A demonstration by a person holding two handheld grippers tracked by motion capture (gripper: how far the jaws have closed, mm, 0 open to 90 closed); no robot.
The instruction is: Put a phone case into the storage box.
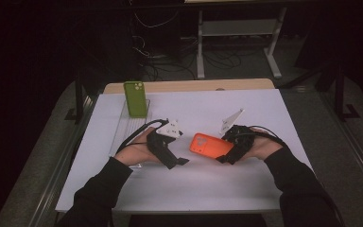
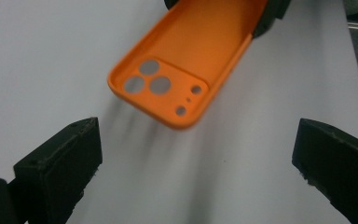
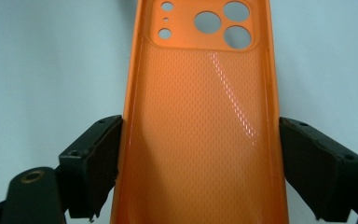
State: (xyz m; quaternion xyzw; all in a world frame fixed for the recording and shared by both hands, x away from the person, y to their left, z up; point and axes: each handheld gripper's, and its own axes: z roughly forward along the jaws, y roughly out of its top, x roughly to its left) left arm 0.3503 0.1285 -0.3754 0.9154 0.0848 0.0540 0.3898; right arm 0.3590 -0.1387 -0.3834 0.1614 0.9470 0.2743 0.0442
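High view: the right gripper [image 1: 228, 152] carries an orange phone case [image 1: 210, 145] above the white worktop [image 1: 264, 109], toward nine o'clock. Left gripper view: the left gripper [image 2: 193, 163] waits, jaws wide apart and empty. Right gripper view: jaws clamp the case's long edges; a level approach should ease the handover.

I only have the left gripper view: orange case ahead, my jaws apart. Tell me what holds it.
Observer: The right gripper holds the orange case, jaws pressed on its long sides.
Operator: Report which end it grips.
Observer: The end away from the camera holes; the inside of the case faces the right gripper's camera.
Operator: List anything else on the table.
Observer: A green case stands upright at the far left, on a clear stand.
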